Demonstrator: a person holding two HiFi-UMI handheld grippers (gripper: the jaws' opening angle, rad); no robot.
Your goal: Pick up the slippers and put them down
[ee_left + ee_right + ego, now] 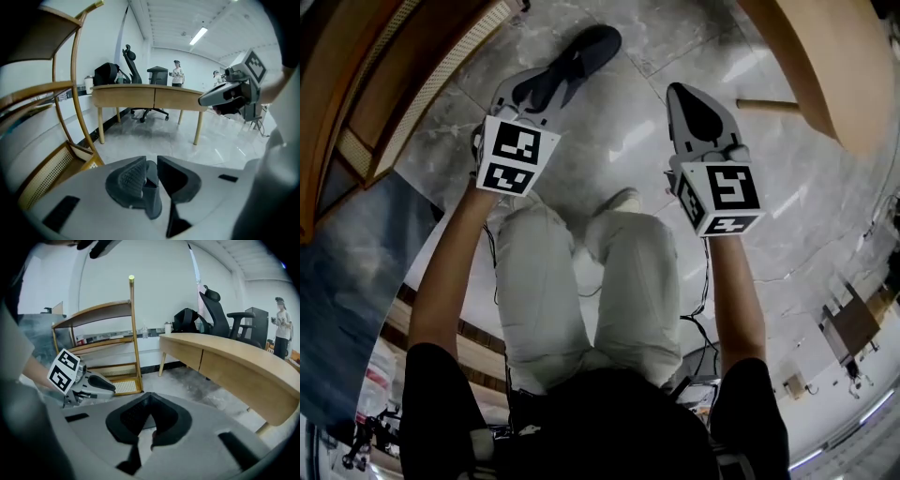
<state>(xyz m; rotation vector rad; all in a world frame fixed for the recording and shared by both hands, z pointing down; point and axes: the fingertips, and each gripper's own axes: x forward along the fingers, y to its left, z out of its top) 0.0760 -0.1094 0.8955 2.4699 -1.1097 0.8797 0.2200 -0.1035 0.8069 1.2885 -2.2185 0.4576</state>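
A dark slipper point(586, 52) hangs over the marble floor from my left gripper point(551, 82), which is shut on one end of it. In the left gripper view a strip of the dark grey slipper point(152, 197) sits pinched between the pads of the left gripper point(151, 162). My right gripper point(678, 92) is held at about the same height to the right, shut, with nothing in it. In the right gripper view the right gripper point(149, 398) has its jaw tips meeting. I see no second slipper.
A wooden rack point(389, 103) with cane shelves point(56, 168) stands at the left. A curved wooden desk point(154, 96) point(825, 66) lies ahead and right, with an office chair point(136, 70) and a standing person point(177, 75) behind it. The holder's pale-trousered legs point(581, 281) are below.
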